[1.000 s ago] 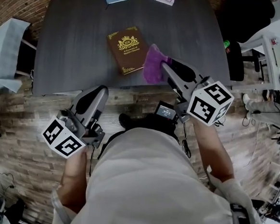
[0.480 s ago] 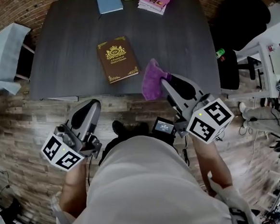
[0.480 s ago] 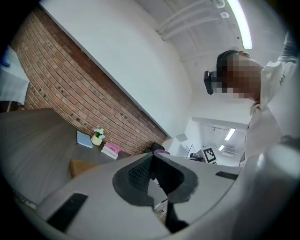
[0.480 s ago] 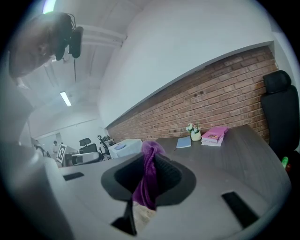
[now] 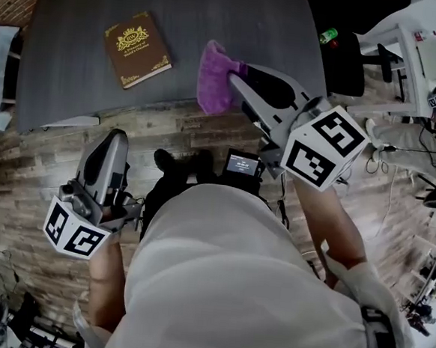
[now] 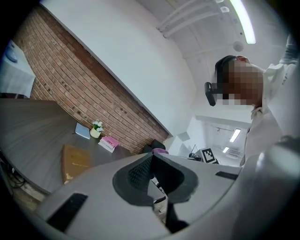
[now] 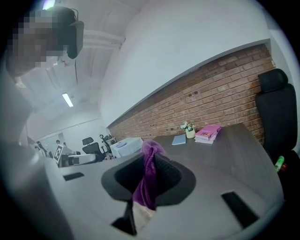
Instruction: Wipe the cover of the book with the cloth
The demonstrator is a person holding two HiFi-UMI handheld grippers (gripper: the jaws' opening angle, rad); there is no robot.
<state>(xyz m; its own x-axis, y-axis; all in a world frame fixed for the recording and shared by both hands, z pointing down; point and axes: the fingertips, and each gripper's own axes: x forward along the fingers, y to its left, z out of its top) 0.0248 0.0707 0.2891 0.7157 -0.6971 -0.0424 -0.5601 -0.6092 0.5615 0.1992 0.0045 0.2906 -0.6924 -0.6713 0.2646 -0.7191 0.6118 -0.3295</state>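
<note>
Dark tabletop [image 5: 214,26] ahead, with the book [image 5: 138,48] lying flat and closed. My right gripper [image 5: 235,73] has its jaws pinched on the purple cloth [image 5: 213,86], right of the book and clear of it. My left gripper [image 5: 114,137] is closed on nothing, nearer me than the book. I judge the wiping remains to be done.

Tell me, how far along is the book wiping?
Done: the right gripper is shut on the purple cloth. In hand: the cloth hangs at the near edge of the table, apart from the brown book. Left: wiping the cover; I can't tell whether any has happened. The left gripper is shut, empty.
</note>
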